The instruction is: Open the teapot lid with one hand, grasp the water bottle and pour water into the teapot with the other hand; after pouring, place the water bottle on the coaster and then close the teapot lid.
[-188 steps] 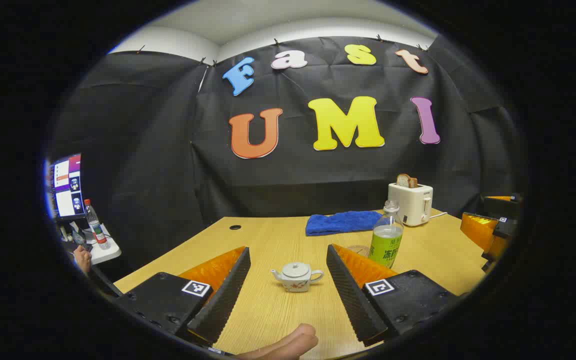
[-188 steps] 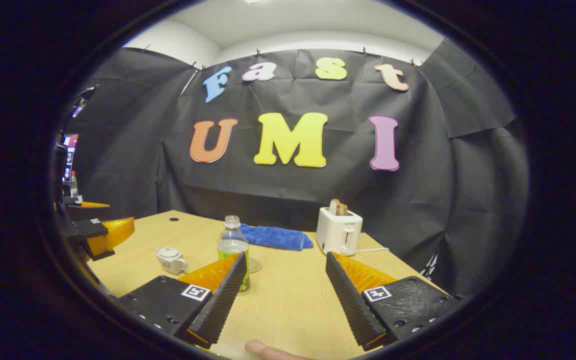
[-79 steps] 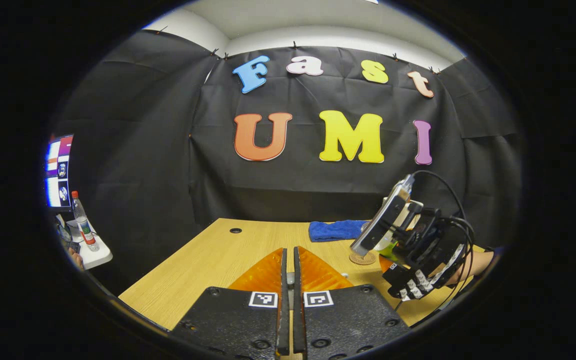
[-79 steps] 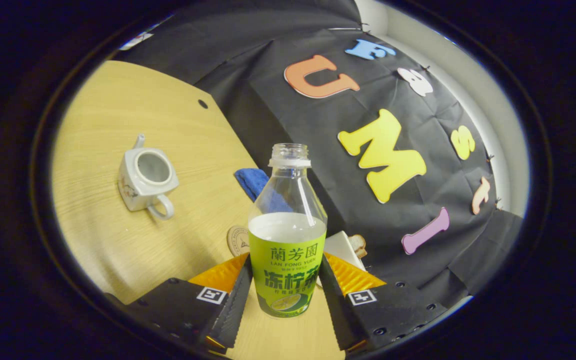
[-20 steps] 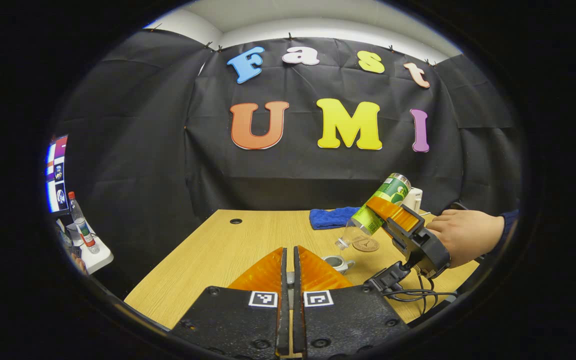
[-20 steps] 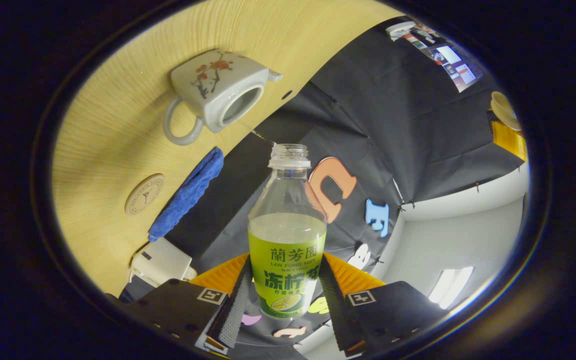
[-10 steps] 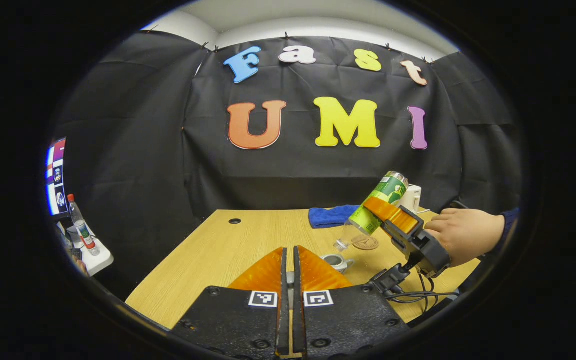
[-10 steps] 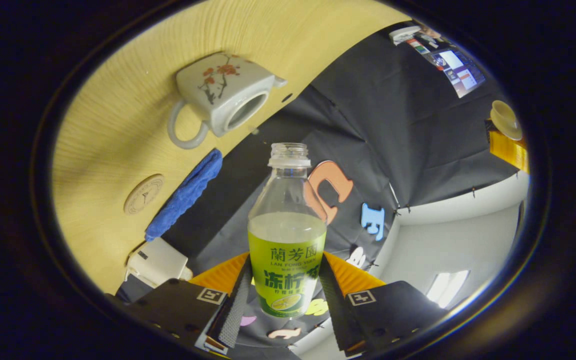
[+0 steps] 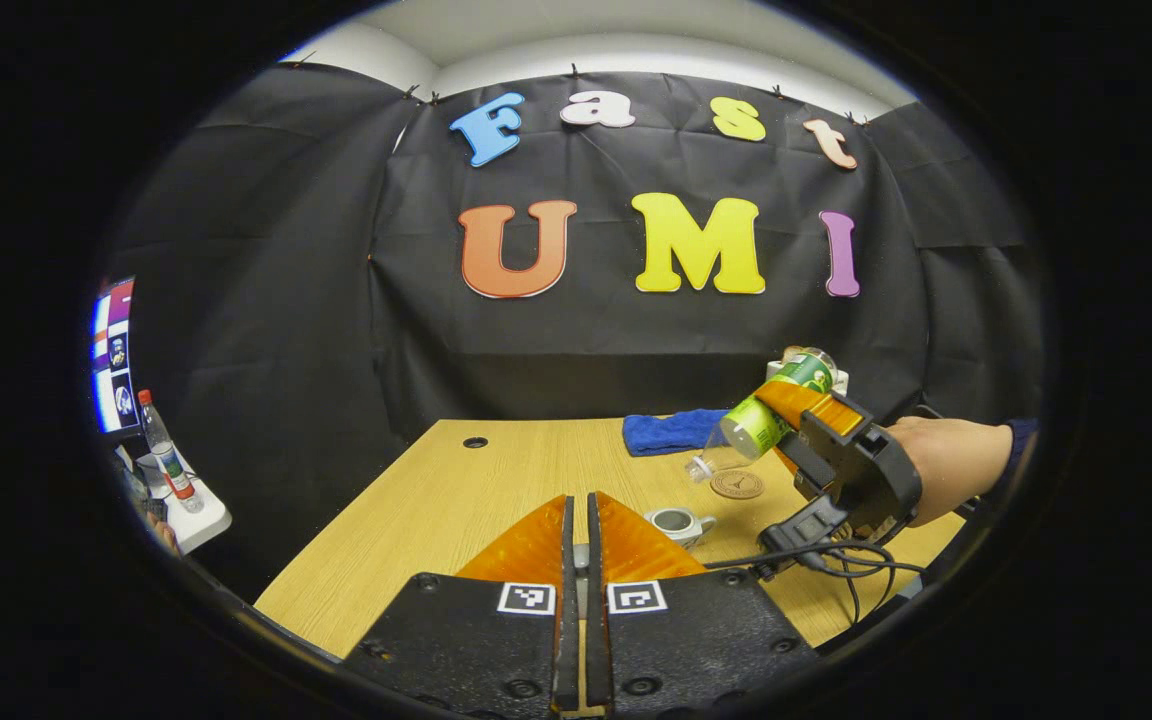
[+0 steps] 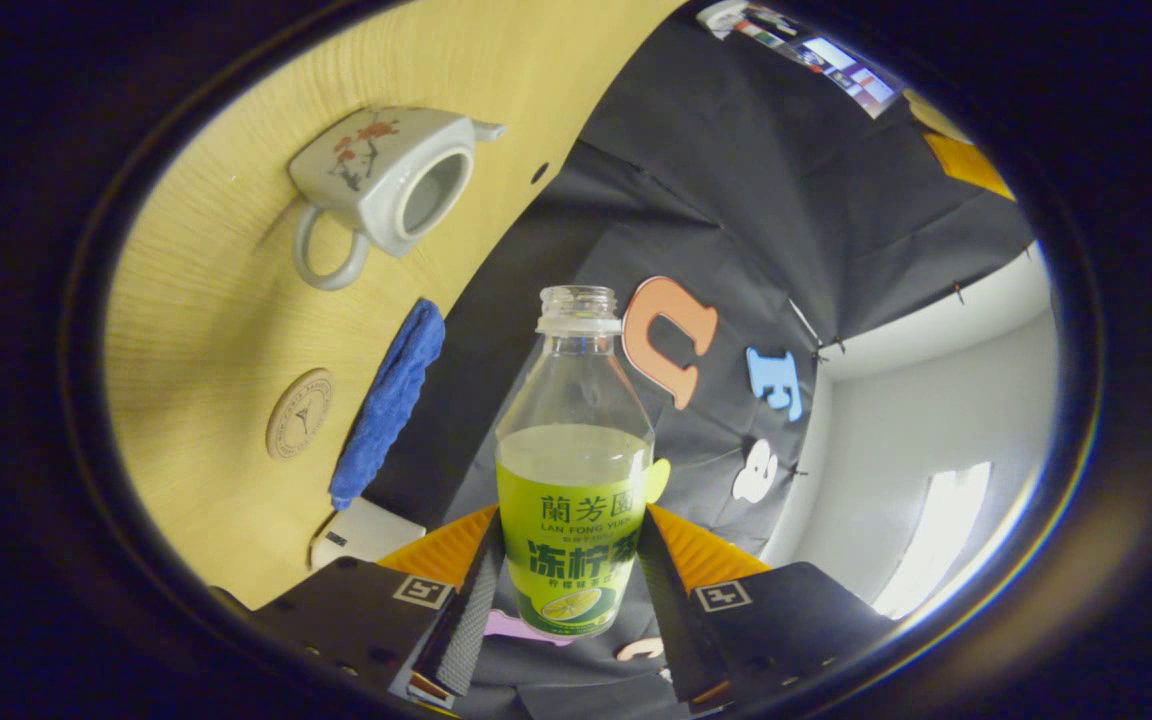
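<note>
Your right gripper (image 10: 568,600) is pinching the bottle (image 10: 573,500), with one finger pressed on each side of its green label. In the left gripper view, your right hand (image 9: 946,465) holds that gripper up over the table (image 9: 496,480), and the bottle is tipped with its open mouth pointing down and toward the teapot (image 9: 674,522). The bottle has no cap on, and there is some water inside it.

The teapot sits on the table with its lid off, so you can see right into it in the right gripper view. The coaster (image 9: 737,485) lies flat on the table near the teapot, below the bottle's mouth. A blue cloth (image 9: 669,432) lies farther back.

Your left gripper (image 9: 578,600) has its fingers pressed almost together. You cannot tell if something is between them.
</note>
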`<state>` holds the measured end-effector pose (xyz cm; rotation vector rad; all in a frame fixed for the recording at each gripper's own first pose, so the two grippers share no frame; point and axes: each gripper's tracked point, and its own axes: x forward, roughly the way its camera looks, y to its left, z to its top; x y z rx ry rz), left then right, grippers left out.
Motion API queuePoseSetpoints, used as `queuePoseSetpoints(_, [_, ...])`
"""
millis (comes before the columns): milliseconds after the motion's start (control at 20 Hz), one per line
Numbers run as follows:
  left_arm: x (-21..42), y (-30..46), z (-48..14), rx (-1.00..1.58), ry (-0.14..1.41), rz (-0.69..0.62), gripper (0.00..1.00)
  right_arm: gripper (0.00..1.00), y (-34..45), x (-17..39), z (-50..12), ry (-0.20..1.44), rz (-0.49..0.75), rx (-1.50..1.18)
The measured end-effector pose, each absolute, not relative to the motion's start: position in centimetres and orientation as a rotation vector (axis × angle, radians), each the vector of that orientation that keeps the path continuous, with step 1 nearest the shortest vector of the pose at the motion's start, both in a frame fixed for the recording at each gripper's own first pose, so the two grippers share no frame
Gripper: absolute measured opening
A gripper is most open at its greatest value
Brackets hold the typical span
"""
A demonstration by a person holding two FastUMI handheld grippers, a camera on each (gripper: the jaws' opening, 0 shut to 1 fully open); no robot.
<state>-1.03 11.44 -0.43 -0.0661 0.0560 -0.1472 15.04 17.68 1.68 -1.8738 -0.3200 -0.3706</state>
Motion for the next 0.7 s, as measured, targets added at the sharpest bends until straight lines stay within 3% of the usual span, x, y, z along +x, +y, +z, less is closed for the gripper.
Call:
queuePoseSetpoints(300, [-1.4,10.0,0.3,-0.042,0.029,-0.174,0.05,0.76,13.9,16.1,0.4,-0.138,-0.269,-1.501])
queuePoseSetpoints(350, [-1.3,10.0,0.1,-0.039,0.034,-0.177,0.05,0.72,13.5,16.1,0.2,-0.107,-0.248,-1.435])
queuePoseSetpoints(700, [-1.2,9.9,0.2,-0.056,0.038,-0.173,0.05,0.76,12.1,17.9,-0.8,0.007,-0.137,-0.956])
